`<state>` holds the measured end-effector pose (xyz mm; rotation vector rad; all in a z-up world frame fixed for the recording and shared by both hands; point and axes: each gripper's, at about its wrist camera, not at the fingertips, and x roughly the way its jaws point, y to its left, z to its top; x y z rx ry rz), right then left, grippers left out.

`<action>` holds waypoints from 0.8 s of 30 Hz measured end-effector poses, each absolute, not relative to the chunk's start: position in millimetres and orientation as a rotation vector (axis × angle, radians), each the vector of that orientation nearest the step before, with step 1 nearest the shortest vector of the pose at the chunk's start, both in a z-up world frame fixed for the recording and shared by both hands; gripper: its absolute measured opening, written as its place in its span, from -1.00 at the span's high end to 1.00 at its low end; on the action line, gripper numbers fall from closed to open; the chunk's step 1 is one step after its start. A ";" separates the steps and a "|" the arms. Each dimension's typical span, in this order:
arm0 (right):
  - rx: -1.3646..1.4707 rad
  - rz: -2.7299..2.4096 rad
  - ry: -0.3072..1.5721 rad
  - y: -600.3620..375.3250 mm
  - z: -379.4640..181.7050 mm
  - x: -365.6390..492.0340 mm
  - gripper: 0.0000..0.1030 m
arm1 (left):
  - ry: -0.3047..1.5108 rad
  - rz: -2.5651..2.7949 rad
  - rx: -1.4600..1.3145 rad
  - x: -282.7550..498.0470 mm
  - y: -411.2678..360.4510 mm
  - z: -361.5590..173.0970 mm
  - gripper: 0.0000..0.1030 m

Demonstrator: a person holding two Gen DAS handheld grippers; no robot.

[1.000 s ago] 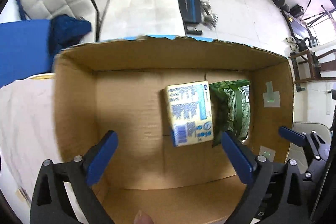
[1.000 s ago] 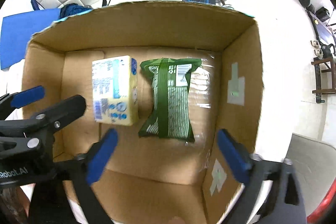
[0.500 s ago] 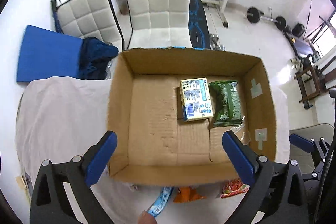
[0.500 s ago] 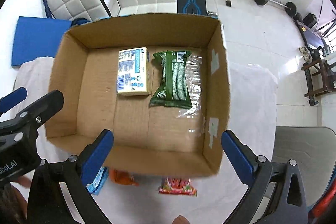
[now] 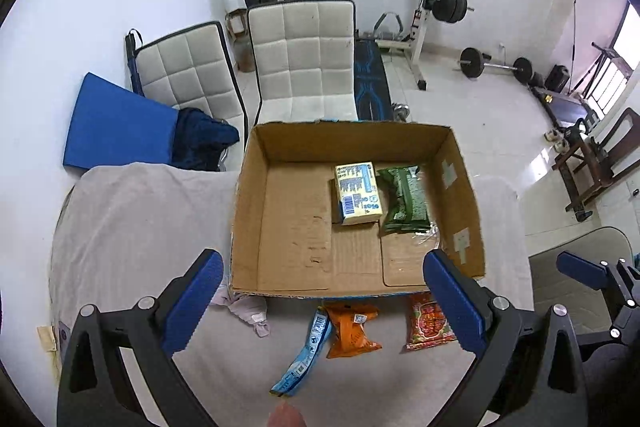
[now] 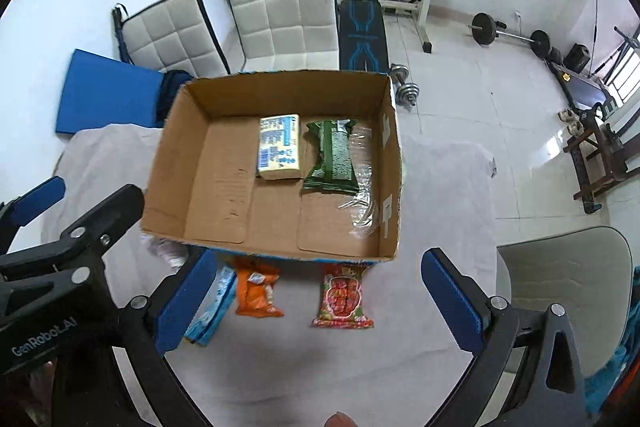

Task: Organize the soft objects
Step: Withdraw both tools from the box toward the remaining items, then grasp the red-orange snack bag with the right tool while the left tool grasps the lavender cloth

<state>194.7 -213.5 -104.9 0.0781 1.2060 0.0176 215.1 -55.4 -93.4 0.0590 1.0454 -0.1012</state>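
An open cardboard box (image 5: 248, 203) (image 6: 394, 163) stands on a table under a grey cloth. Inside lie a pale yellow pack (image 5: 358, 193) (image 6: 280, 147) and a green pack (image 5: 404, 199) (image 6: 332, 157), side by side. In front of the box lie a light blue packet (image 5: 306, 351) (image 6: 212, 307), an orange packet (image 5: 350, 325) (image 6: 256, 291) and a red packet (image 5: 426, 321) (image 6: 343, 301). A crumpled pale cloth (image 5: 244, 309) lies at the box's front left corner. My left gripper (image 5: 324, 303) and my right gripper (image 6: 320, 301) are both open, empty and raised above the packets.
Two white padded chairs (image 5: 304, 63) and a blue mat (image 5: 116, 125) stand behind the table. A weight bench, barbells and dumbbells (image 6: 406, 89) fill the floor beyond. A grey chair seat (image 6: 560, 279) is at the right.
Both grippers have pulled back and up from inside the box. The whole box and the packets in front of it have come into view. The packs in the box have not moved.
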 end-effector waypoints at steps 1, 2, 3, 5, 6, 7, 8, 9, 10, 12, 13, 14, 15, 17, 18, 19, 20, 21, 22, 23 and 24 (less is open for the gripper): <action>0.078 0.021 1.198 -212.9 -99.2 189.3 -1.00 | 1.044 -0.106 0.053 213.3 -54.3 -91.2 -0.99; 0.081 0.029 1.196 -212.4 -96.4 186.7 -1.00 | 1.042 -0.110 0.045 211.1 -52.9 -89.0 -0.99; 0.082 0.036 1.196 -211.7 -93.7 183.9 -1.00 | 1.043 -0.113 0.040 209.7 -51.2 -88.1 -0.99; 0.084 0.035 1.196 -213.1 -90.8 179.2 -1.00 | 1.044 -0.108 0.038 205.8 -45.0 -86.9 -0.99; 0.084 0.032 1.198 -215.4 -91.3 177.0 -1.00 | 1.045 -0.099 0.038 203.5 -41.2 -87.3 -1.00; 0.086 0.027 1.201 -218.4 -91.7 174.9 -1.00 | 1.052 -0.087 0.038 202.6 -35.5 -90.1 -1.00; 0.089 0.018 1.208 -222.1 -95.7 173.7 -1.00 | 1.065 -0.073 0.036 201.4 -29.8 -94.9 -1.00; 0.092 0.010 1.222 -226.1 -101.6 172.8 -1.00 | 1.085 -0.053 0.037 201.9 -22.3 -102.4 -1.00; 0.095 0.005 1.234 -229.1 -106.6 172.6 -1.00 | 1.099 -0.038 0.039 201.7 -16.7 -109.5 -1.00; 0.109 -0.019 1.291 -238.6 -133.4 173.1 -1.00 | 1.149 0.003 0.038 202.7 -3.3 -131.3 -1.00; 0.113 -0.025 1.307 -240.9 -143.5 173.3 -1.00 | 1.181 0.020 0.034 203.4 3.9 -144.4 -1.00; 0.120 -0.033 1.340 -243.8 -161.6 173.7 -1.00 | 1.206 0.033 0.028 203.5 10.7 -157.1 -1.00; 0.126 -0.038 1.374 -245.7 -180.8 174.1 -1.00 | 1.228 0.052 0.024 204.0 17.3 -169.8 -1.00; 0.138 -0.047 1.426 -246.6 -212.0 174.7 -1.00 | 1.303 0.082 0.009 205.8 30.8 -202.6 -1.00; 0.146 -0.050 1.450 -246.6 -225.7 175.4 -1.00 | 1.329 0.092 -0.004 206.5 36.3 -215.6 -1.00; 0.159 -0.048 1.472 -246.3 -240.5 176.0 -1.00 | 1.360 0.100 -0.024 208.5 42.2 -230.3 -1.00; 0.172 -0.053 1.498 -245.9 -257.6 176.6 -1.00 | 1.390 0.108 -0.048 211.2 47.8 -245.2 -1.00; 0.181 -0.064 1.519 -245.3 -272.1 177.3 -1.00 | 1.413 0.117 -0.066 214.0 52.6 -258.4 -1.00; 0.194 -0.065 1.533 -244.1 -282.4 176.2 -1.00 | 1.433 0.122 -0.080 216.2 56.3 -269.6 -1.00; 0.208 -0.066 1.545 -243.9 -291.4 176.3 -1.00 | 1.460 0.124 -0.092 218.3 59.2 -281.9 -1.00; 0.217 -0.077 1.560 -243.5 -302.9 176.6 -1.00 | 1.478 0.123 -0.105 219.5 60.9 -290.4 -0.99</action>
